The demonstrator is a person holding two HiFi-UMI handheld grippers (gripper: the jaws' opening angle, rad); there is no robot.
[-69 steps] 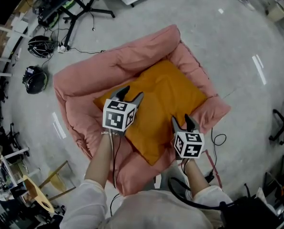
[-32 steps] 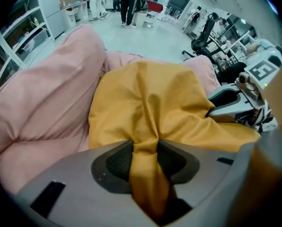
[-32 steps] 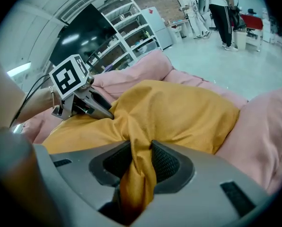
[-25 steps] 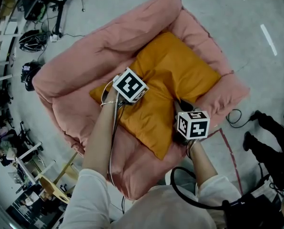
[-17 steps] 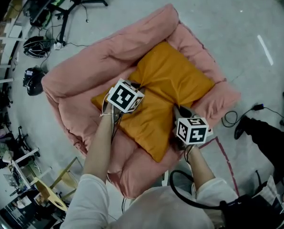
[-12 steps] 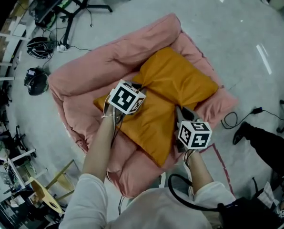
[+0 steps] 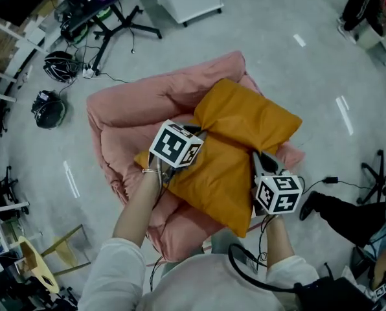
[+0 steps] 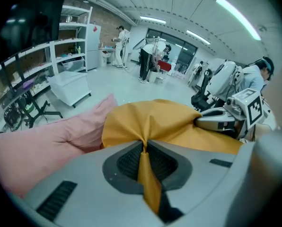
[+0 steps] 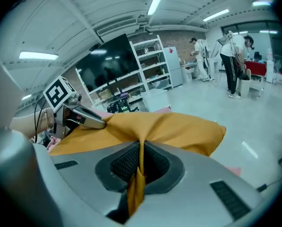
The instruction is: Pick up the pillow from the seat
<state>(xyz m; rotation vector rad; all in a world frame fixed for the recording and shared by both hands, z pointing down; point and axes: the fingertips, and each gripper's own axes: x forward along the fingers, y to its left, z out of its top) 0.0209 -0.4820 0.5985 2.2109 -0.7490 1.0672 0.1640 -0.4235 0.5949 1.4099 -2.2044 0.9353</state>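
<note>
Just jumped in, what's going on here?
A person holds a gripper in each hand. The left gripper and the right gripper are each shut on a pinch of fabric on opposite sides of the orange pillow. The pillow looks lifted, at least partly, off the pink seat below it.

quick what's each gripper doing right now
Left gripper: closed, pinching a fold of the orange fabric pillow.
Right gripper: closed, pinching another fold of that pillow.
</note>
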